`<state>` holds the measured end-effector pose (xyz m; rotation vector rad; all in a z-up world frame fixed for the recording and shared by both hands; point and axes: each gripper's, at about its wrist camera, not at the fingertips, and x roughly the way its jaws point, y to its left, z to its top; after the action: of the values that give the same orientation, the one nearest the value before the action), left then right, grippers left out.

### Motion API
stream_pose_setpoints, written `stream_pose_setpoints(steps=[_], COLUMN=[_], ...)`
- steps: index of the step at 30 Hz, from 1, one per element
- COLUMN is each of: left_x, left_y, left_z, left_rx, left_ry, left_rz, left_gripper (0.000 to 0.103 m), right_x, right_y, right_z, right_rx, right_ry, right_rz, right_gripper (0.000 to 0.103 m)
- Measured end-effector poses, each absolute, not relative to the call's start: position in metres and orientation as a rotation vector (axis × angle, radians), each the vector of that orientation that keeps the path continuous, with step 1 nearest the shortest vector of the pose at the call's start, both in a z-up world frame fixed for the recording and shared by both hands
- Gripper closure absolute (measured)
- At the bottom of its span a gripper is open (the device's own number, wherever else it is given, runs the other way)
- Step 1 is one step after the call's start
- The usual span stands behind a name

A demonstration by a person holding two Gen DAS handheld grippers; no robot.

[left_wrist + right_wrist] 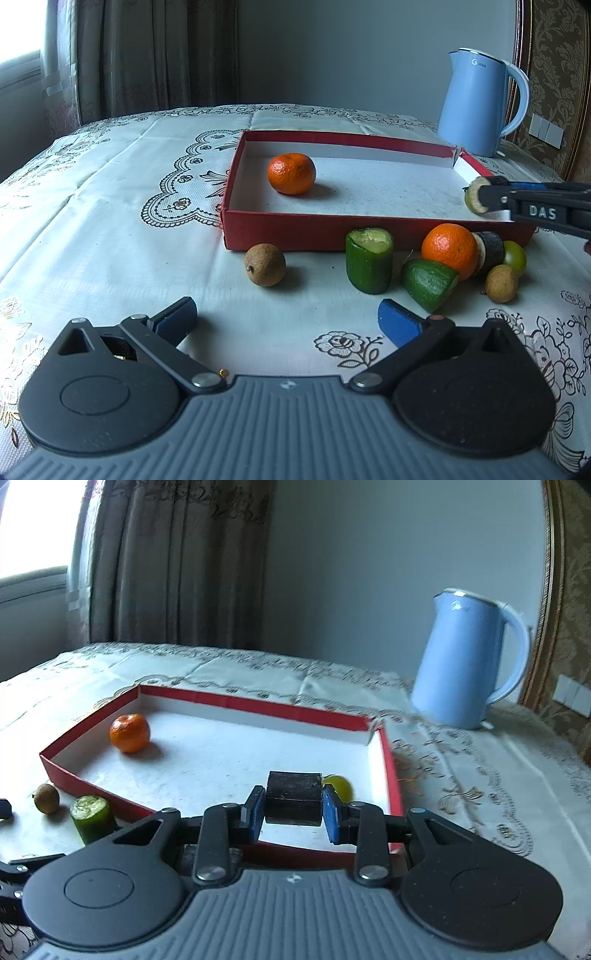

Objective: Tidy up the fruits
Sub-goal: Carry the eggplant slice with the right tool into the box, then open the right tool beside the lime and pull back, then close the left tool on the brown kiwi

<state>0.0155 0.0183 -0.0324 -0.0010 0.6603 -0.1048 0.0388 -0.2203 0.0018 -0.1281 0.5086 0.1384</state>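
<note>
Right gripper (293, 810) has its blue pads clamped tight on a dark cylinder chunk (293, 794), rough blackish skin with a pale cut end. It hangs over the lower right part of the red box (221, 701). In the left wrist view that same chunk (478, 195) pokes in from the right edge of the frame, pale fibrous face showing, with a bit of green round fruit (469, 197) peeking behind it.

Left gripper (288, 321) sits low in the frame, jaws spread wide, nothing between them, just bare tablecloth (110, 221).

The box is shallow cardboard, red outside, white inside, with low thin walls and a torn far right corner. One dimpled mandarin (291, 173) rests in its upper left area, so most of the floor is open.

In front of the box's near wall: a brown, rough longan (265, 264) sitting alone, an upright cucumber stub (369, 260) with a ragged bitten top, a wedge-shaped cucumber piece (430, 282) lying on its side, a second mandarin (448, 251) touching another dark chunk (489, 251), a green fruit (515, 256) and a second longan (501, 283). That right cluster is packed tight.

A smooth blue kettle (476, 107) stands past the box's far right corner, upper right of the frame.
</note>
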Motion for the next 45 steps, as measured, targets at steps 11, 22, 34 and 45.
stream_pose_setpoints(steps=[11, 22, 34, 45], left_x=[0.016, 0.016, 0.011, 0.029], left_y=[0.018, 0.019, 0.026, 0.047], left_z=[-0.033, -0.033, -0.030, -0.021], left_rx=[0.000, -0.009, -0.044, -0.145], left_ry=[0.661, 0.660, 0.651, 0.677], left_rz=[-0.104, -0.107, -0.101, -0.048], left_gripper=[0.000, 0.000, 0.000, 0.000], right_x=[0.064, 0.048, -0.009, -0.016], right_y=[-0.206, -0.227, -0.280, -0.282], right_z=[-0.009, 0.001, -0.002, -0.006], right_rx=[-0.137, -0.010, 0.152, 0.116], right_ry=[0.576, 0.547, 0.338, 0.252], right_rz=[0.129, 0.127, -0.112, -0.130], right_gripper=[0.071, 0.052, 0.026, 0.024])
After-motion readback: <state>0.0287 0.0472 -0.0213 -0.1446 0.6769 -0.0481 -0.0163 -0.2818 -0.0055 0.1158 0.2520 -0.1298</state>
